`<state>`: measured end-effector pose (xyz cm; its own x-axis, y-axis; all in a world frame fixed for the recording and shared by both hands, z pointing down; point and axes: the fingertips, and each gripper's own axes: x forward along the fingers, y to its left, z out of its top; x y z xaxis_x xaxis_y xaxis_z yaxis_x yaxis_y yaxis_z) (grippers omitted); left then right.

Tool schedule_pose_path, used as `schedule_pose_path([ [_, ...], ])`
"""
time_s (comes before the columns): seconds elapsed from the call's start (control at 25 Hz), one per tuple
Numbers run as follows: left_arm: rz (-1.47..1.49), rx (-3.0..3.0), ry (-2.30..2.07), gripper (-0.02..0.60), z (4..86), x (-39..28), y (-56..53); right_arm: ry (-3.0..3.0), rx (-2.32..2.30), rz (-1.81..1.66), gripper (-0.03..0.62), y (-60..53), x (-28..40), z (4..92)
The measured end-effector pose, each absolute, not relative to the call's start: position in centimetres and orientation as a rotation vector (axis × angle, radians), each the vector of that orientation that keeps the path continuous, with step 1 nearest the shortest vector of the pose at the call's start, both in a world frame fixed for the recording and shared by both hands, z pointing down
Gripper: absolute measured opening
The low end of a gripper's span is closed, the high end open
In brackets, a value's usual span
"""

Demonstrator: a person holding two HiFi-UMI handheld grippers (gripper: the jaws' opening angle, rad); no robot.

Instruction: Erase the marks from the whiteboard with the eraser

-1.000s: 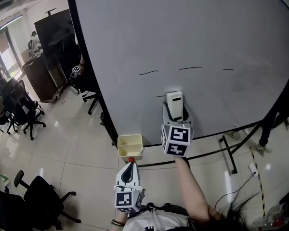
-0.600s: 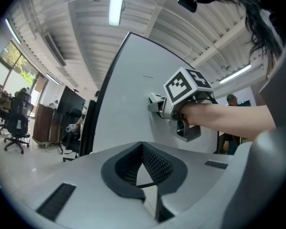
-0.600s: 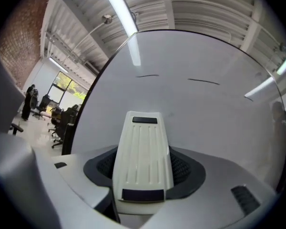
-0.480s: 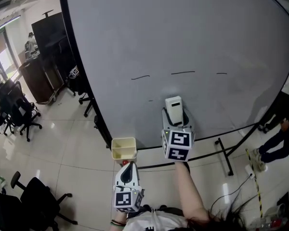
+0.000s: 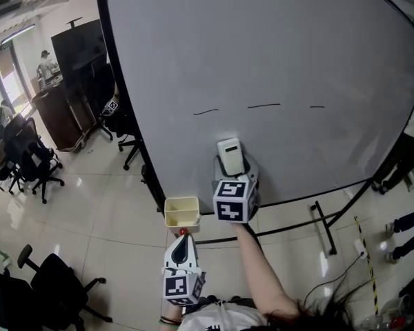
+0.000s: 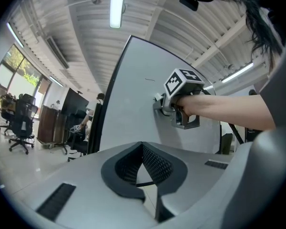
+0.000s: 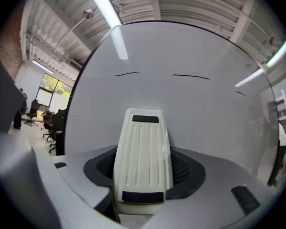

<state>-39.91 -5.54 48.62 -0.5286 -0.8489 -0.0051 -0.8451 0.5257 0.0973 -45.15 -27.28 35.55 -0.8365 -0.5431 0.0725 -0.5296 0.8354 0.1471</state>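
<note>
A big grey-white whiteboard (image 5: pixel 283 54) stands upright with three short dark marks in a row: left (image 5: pixel 206 111), middle (image 5: pixel 263 105) and right (image 5: pixel 317 106). My right gripper (image 5: pixel 232 167) is shut on a white ribbed eraser (image 5: pixel 230 155), which is pressed against the board below the marks. In the right gripper view the eraser (image 7: pixel 143 159) fills the jaws, and the left mark (image 7: pixel 127 73) and middle mark (image 7: pixel 190 76) lie above it. My left gripper (image 5: pixel 183 240) hangs low near the board's bottom edge, shut with nothing in it (image 6: pixel 143 168).
A small yellow tray (image 5: pixel 182 211) hangs at the board's lower left edge, just above my left gripper. Black office chairs (image 5: pixel 31 161) and a dark cabinet (image 5: pixel 76 67) stand on the tiled floor to the left. The board's black stand legs (image 5: pixel 324 223) are at lower right.
My right gripper has slid the eraser to the left along the board. The short low mark beside it no longer shows. The left gripper has stayed in place.
</note>
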Motion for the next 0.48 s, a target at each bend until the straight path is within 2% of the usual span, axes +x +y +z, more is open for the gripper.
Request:
schedule_pose_path([
  [0.08,-0.143,1.493,-2.716,-0.005,48.5,-39.9,-5.1,-2.847,0.804,-0.318,0.270,-24.8,-47.6,36.9],
  [0.24,-0.155,1.465,-2.730,-0.005,48.4,-40.1,-3.5,-2.780,0.808,-0.454,0.270,-23.7,-48.0,37.5],
  [0.48,-0.163,1.468,-2.737,-0.005,48.2,-40.3,-2.8,-2.962,0.691,-0.160,0.272,-23.5,-45.7,35.6],
])
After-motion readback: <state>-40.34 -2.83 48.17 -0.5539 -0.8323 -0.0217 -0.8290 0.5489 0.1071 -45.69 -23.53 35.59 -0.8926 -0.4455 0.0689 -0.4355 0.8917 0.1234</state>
